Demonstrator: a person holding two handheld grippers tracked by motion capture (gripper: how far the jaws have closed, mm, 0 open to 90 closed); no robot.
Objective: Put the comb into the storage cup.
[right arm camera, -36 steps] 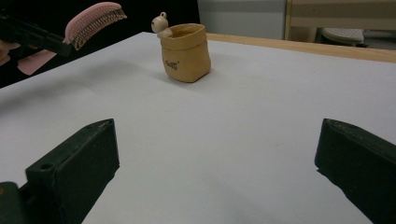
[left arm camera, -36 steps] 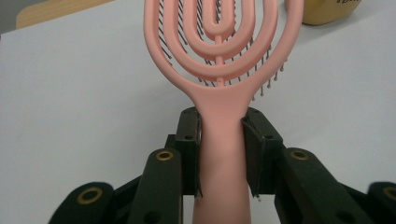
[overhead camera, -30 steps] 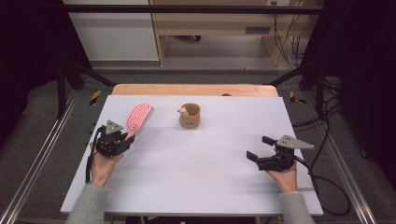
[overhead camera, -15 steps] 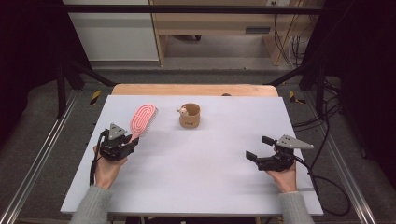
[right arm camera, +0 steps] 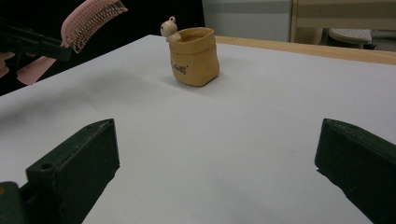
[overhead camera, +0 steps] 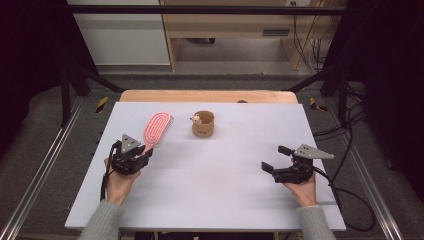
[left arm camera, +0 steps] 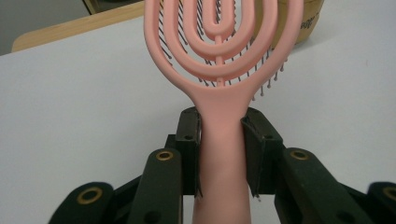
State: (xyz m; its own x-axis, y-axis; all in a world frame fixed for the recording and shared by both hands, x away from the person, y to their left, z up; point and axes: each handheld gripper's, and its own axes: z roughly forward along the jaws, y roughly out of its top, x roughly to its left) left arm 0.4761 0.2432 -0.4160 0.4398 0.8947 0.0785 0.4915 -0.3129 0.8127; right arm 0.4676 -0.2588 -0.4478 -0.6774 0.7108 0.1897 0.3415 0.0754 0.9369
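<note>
My left gripper (overhead camera: pixel 145 153) is shut on the handle of a pink oval hairbrush (overhead camera: pixel 157 129), holding it lifted above the left part of the white table (overhead camera: pixel 215 200). In the left gripper view the brush handle (left arm camera: pixel 222 140) is clamped between both black jaws, bristles facing down. A small tan sack-shaped cup (overhead camera: pixel 203 123) with a little animal figure on its rim stands upright at the table's middle back, to the right of the brush head. My right gripper (overhead camera: pixel 276 158) rests low at the right side, open, nothing between its jaws. The cup (right arm camera: pixel 194 56) and the brush (right arm camera: pixel 91 21) appear far ahead in the right gripper view.
A wooden board (overhead camera: pixel 210 96) runs along the table's far edge. Metal rails (overhead camera: pixel 40 170) flank the table on both sides. Cables (overhead camera: pixel 350 195) trail on the floor at the right.
My left gripper has carried the hairbrush to the right, closer to the cup. The right gripper has stayed where it was.
</note>
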